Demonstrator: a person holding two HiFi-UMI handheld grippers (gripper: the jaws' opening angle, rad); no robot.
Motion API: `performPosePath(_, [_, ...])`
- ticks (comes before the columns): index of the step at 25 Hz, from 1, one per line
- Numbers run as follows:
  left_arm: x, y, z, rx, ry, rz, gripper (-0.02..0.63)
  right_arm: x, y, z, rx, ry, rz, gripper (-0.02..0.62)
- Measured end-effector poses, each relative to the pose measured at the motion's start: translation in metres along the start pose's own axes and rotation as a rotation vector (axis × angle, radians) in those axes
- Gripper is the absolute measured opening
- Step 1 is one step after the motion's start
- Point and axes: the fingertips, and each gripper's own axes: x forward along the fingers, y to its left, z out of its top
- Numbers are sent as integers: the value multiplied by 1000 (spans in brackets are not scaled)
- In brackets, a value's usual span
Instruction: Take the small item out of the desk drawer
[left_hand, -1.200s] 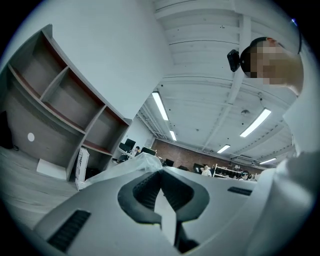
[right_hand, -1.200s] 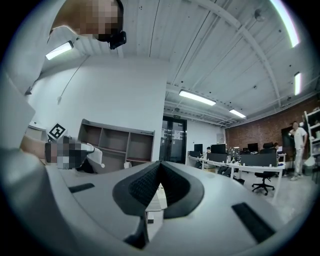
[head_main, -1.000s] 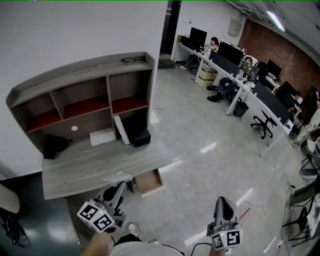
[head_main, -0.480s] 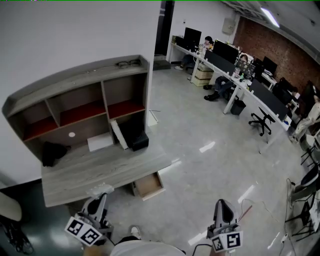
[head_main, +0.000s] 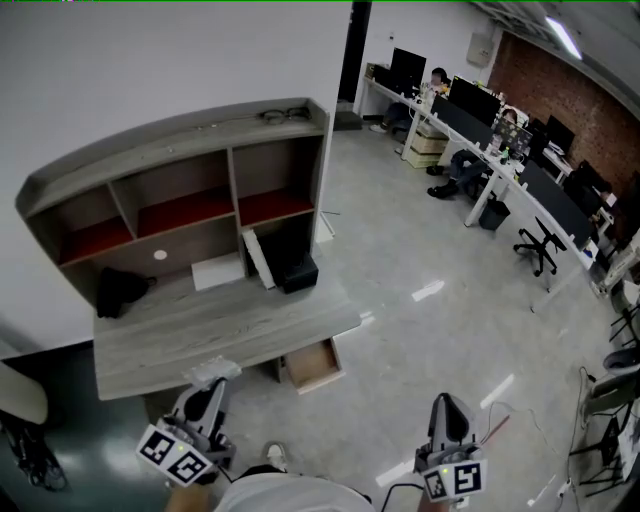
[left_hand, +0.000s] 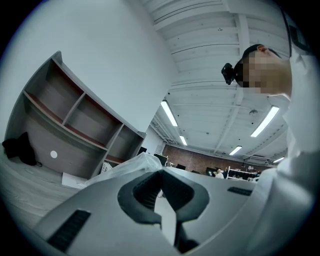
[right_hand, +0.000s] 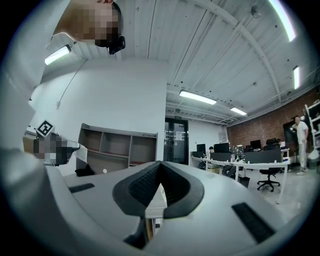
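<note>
While clamped on clear plastic packet (head_main: 212, 369): left gripper (head_main: 210, 392), by desk (head_main: 200, 335) edge.
Right gripper (head_main: 447, 403): jaws together, empty.
Drawer (head_main: 313, 364): open.

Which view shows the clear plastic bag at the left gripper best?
The left gripper view: the clear plastic bag bulges up close, pinched at the tips of the shut left gripper. The head view shows only a small pale crumple; in the right gripper view it can't be made out.
</note>
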Motion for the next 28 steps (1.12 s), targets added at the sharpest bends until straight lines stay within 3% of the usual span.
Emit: performPosePath(28, [4,-3,-4,-29,5,-37,17,7,26,-9,-2,23,54,21])
